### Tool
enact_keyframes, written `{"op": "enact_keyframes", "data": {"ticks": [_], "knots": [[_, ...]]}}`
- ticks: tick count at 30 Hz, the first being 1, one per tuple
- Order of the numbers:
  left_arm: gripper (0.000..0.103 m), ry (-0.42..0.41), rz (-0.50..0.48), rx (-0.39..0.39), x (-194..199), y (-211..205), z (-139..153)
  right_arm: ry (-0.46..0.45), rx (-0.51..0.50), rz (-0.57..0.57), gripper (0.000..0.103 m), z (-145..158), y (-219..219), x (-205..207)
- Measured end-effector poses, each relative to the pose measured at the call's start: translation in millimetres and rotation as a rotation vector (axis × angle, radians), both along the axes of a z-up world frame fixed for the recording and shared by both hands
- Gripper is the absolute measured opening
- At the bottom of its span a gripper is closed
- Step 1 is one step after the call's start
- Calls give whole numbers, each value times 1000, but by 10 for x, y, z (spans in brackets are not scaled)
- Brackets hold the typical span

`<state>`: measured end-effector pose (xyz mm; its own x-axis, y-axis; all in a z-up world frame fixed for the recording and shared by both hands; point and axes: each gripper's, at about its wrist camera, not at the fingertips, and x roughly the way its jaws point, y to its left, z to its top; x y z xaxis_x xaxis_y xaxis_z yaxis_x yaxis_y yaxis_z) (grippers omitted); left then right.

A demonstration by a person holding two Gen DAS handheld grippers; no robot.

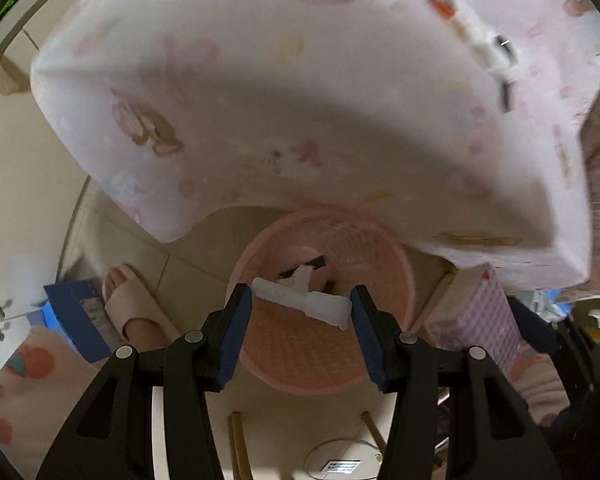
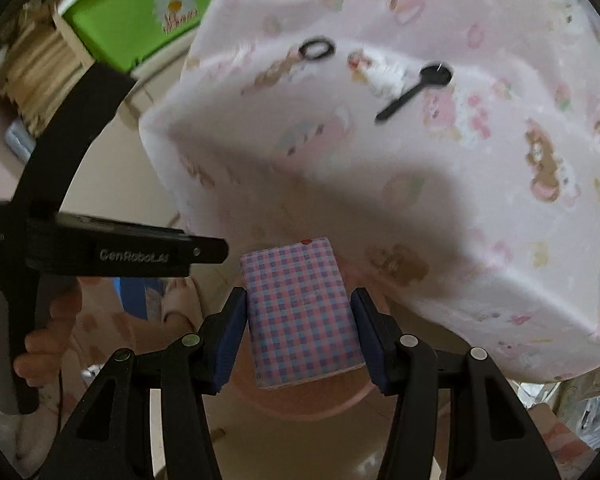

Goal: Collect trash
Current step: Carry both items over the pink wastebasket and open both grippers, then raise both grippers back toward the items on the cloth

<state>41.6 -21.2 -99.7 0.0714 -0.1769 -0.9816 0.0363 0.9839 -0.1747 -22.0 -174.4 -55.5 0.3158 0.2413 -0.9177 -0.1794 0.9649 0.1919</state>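
- The left gripper [image 1: 300,312] is pointing down over a pink basket [image 1: 396,276] on the tiled floor [image 1: 188,264], and its blue pads are pinching a white wrapper [image 1: 300,300] from both ends.
- The wrapper is hanging flat across the gap, right above the basket's mouth; more white and dark scraps [image 1: 304,272] are lying inside the basket beyond it.
- The right gripper [image 2: 300,316] is clamping a plaid pack [image 2: 300,312], checked in pink and blue, with its pads pressing on the pack's two long sides.
- That pack is hovering over the pink basket's rim [image 2: 300,404], which is peeking out beneath it.
- In the left view the same plaid pack [image 1: 488,320] is showing just right of the basket.
- In the right view the left gripper's black body [image 2: 140,256] is reaching in from the left, with the person's hand [image 2: 48,340] wrapping its handle.
- A table under a pink cartoon cloth [image 2: 460,200] is filling the upper part of both views, its edge overhanging the basket.
- On the cloth a black spoon [image 2: 416,88], a crumpled white bit [image 2: 384,76] and a black ring [image 2: 318,50] are lying well apart from both grippers.
- A foot in a pink slipper [image 1: 128,300] is standing left of the basket, beside a blue box [image 1: 72,316].
- A green box [image 2: 140,12] with a daisy print is sitting behind the table.
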Motion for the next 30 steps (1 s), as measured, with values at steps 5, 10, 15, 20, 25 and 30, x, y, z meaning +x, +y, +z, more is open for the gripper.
{"op": "enact_keyframes", "data": {"ticks": [5,10,15,20,25,30], "knots": [[49,31,37,22,29,-62,-271,110,-53,19,55,-434,99,48],[49,106,31,41,13,-100,-582,186,-119,27,55,-815,148,118],[50,110,1,101,-12,-136,-778,279,-147,19,56,-1158,115,141],[50,152,-40,97,-80,-236,-918,321,-162,28,56,-1319,126,139],[51,179,-21,91,-95,-229,-1011,337,-169,11,57,-1377,109,137],[79,165,-4,123,-96,-187,-990,331,-184,-13,76,-1378,84,132]]}}
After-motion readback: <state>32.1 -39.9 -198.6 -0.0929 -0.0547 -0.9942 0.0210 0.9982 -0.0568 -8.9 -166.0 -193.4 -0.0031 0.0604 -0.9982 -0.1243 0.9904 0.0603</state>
